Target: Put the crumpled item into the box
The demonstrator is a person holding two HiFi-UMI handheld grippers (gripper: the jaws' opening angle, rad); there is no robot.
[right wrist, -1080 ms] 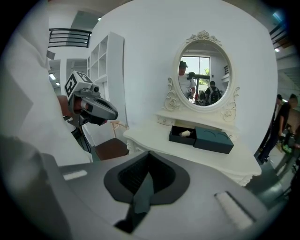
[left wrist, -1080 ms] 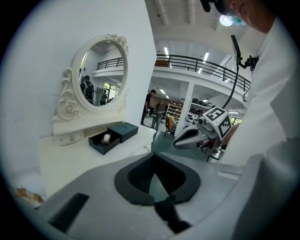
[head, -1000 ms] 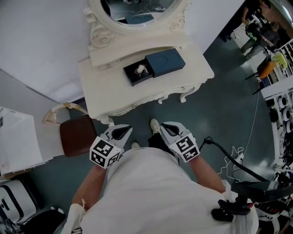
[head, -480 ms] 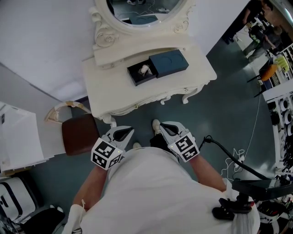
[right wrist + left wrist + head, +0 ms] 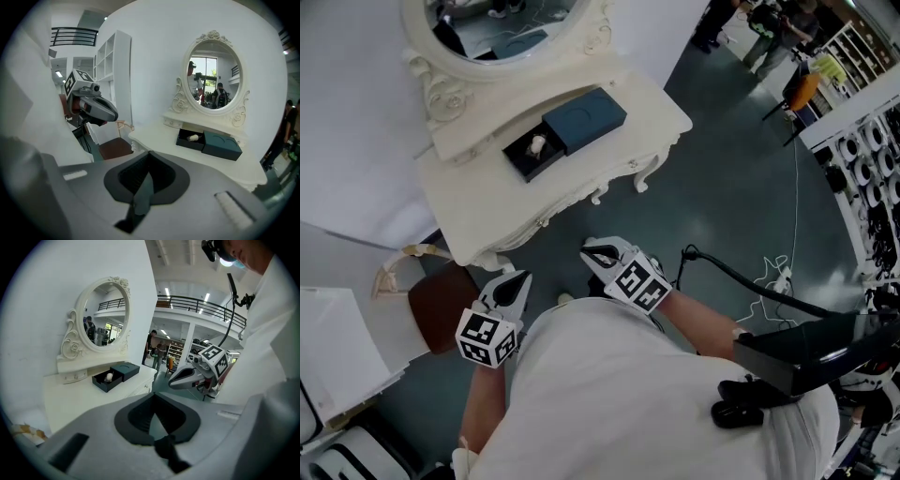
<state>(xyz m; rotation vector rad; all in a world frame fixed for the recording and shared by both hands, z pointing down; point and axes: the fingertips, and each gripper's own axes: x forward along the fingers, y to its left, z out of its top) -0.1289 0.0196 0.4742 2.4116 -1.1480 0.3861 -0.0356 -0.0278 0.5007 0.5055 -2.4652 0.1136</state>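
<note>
A white dressing table (image 5: 478, 199) with carved legs stands against a plain white wall (image 5: 347, 141), carrying an oval mirror (image 5: 492, 23) in an ornate white frame. The floor (image 5: 731, 197) is dark grey-green, and a brown stool (image 5: 439, 307) sits beside the table's left end. A railed mezzanine (image 5: 201, 305) runs under bright ceiling strip lights.

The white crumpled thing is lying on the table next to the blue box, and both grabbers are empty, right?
Not quite. The head view shows the crumpled thing sitting inside the open blue box, not next to it on the table. The left gripper and right gripper are indeed empty.
</note>
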